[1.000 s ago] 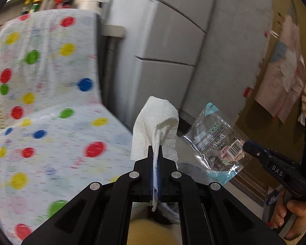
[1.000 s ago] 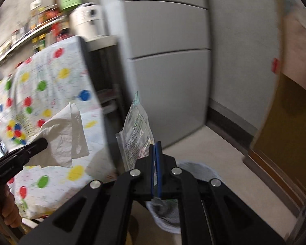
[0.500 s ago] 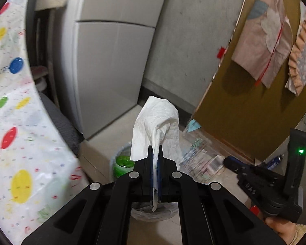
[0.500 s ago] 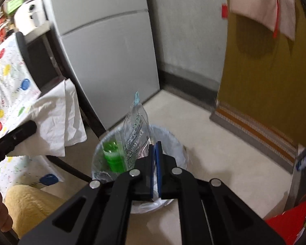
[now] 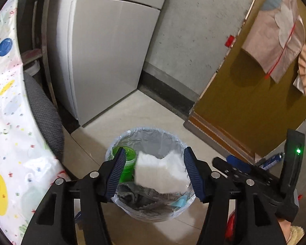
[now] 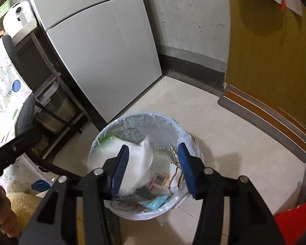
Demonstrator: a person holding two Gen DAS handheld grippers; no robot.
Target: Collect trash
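The left gripper (image 5: 155,169) is held over the trash bin (image 5: 174,140), its jaws opening, with 2 blue-padded fingers (image 5: 117,170) spread wide. A white tissue (image 5: 161,171) is seen between them, loose from both pads, over the mouth of the bin. A green cup (image 5: 126,164) is seen inside the bin at about 9 o'clock from the tissue.

The right gripper (image 6: 153,167) is likewise aimed down into the bin (image 6: 185,131), its jaws opening and nothing pressed between the pads. The tissue (image 6: 138,163) is seen by its left finger, and a clear wrapper (image 6: 161,178) appears to lie among the trash below, though its outline is hard to make out. The bin is lined with a thin plastic bag and is set on the pale floor (image 6: 224,126), with the grey refrigerator (image 6: 104,57) at 11 o'clock from it.
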